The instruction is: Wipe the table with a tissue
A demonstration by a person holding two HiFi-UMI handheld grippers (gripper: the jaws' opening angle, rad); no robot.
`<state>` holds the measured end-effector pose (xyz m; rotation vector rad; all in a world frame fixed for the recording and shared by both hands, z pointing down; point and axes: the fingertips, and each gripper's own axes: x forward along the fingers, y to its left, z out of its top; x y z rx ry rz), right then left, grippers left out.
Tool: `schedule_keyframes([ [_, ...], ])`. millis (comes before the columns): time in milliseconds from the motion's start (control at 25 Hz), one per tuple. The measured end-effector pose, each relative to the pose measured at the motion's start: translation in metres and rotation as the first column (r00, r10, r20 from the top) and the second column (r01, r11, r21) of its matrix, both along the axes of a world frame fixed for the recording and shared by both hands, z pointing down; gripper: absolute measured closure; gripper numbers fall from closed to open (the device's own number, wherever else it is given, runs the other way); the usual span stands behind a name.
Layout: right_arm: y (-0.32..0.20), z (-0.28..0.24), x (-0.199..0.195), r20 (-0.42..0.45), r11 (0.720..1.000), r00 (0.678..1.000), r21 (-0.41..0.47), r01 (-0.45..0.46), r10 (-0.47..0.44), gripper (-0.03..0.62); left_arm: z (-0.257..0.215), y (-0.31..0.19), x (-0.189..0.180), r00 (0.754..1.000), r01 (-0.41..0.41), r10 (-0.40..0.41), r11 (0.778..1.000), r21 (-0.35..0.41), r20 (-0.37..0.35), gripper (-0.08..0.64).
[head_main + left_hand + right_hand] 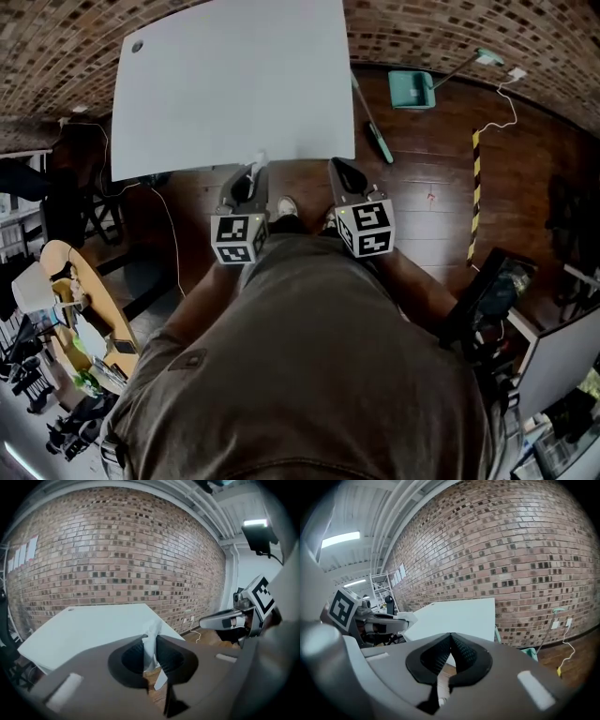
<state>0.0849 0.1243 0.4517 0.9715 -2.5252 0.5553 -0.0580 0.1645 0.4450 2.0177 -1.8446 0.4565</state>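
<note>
Our left gripper (pixel 150 645) pinches a crumpled white tissue (pixel 153 631) just short of the bare white rectangular table (pixel 234 75). Our right gripper (pixel 451 638) is pressed together, seemingly empty. Wiping is not yet begun; next we lower the tissue onto the tabletop.

A white table (pixel 234 84) is set by a red brick wall (pixel 450 33) on a dark wooden floor (pixel 422 187); a ceiling strip light (pixel 340 539) is lit.

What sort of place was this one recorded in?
Probably a loft-style workshop or office, indoors: a long brick wall, exposed ceiling pipes, a dark wooden floor and a white table.
</note>
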Motion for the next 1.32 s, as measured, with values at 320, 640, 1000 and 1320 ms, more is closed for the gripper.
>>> schedule_keyframes([
  [320, 0.011, -0.023, 0.001, 0.021, 0.998, 1.0, 0.052, 0.018, -0.019, 0.58, -0.009, 0.002, 0.004, 1.0, 0.002, -0.003, 0.999, 0.05, 0.01, 0.526],
  [640, 0.027, -0.033, -0.016, 0.008, 0.996, 0.999, 0.08, 0.034, -0.035, 0.58, -0.016, 0.014, -0.005, 1.0, 0.002, -0.001, 0.998, 0.067, -0.021, 0.525],
  [1000, 0.045, -0.038, -0.03, 0.001, 0.995, 1.0, 0.091, 0.03, -0.03, 0.58, -0.023, 0.027, -0.015, 1.0, -0.025, 0.026, 0.996, 0.081, -0.014, 0.525],
  [1320, 0.062, -0.038, -0.038, 0.0, 0.995, 0.999, 0.087, 0.039, -0.039, 0.58, -0.019, 0.042, -0.019, 0.999, -0.03, 0.033, 0.997, 0.067, -0.034, 0.525],
])
